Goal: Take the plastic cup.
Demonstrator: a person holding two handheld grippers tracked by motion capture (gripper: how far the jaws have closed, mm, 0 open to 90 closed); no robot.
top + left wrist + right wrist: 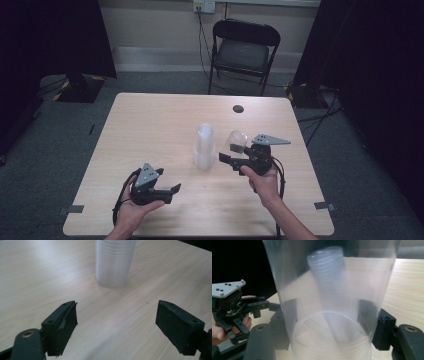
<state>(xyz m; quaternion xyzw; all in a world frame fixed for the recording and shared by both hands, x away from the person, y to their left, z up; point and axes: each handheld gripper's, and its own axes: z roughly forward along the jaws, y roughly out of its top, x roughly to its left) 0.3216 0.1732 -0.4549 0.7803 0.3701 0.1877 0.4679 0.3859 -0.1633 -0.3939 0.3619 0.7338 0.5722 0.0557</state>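
A stack of clear plastic cups (204,147) stands upright at the middle of the wooden table (150,125). Just right of it, my right gripper (231,151) is shut on a single clear cup (238,140) held slightly above the tabletop. In the right gripper view that cup (329,302) sits between both black pads (283,327), and the stack (327,270) shows through its wall. My left gripper (174,189) rests low at the front left, open and holding nothing. In the left gripper view its jaws (116,315) stand wide apart, with the stack (113,262) farther ahead.
A small dark round spot (238,108) lies near the table's far edge. Behind the table stands a black folding chair (244,47). Dark curtains hang at both sides. The other hand and its gripper (230,305) appear at the left of the right gripper view.
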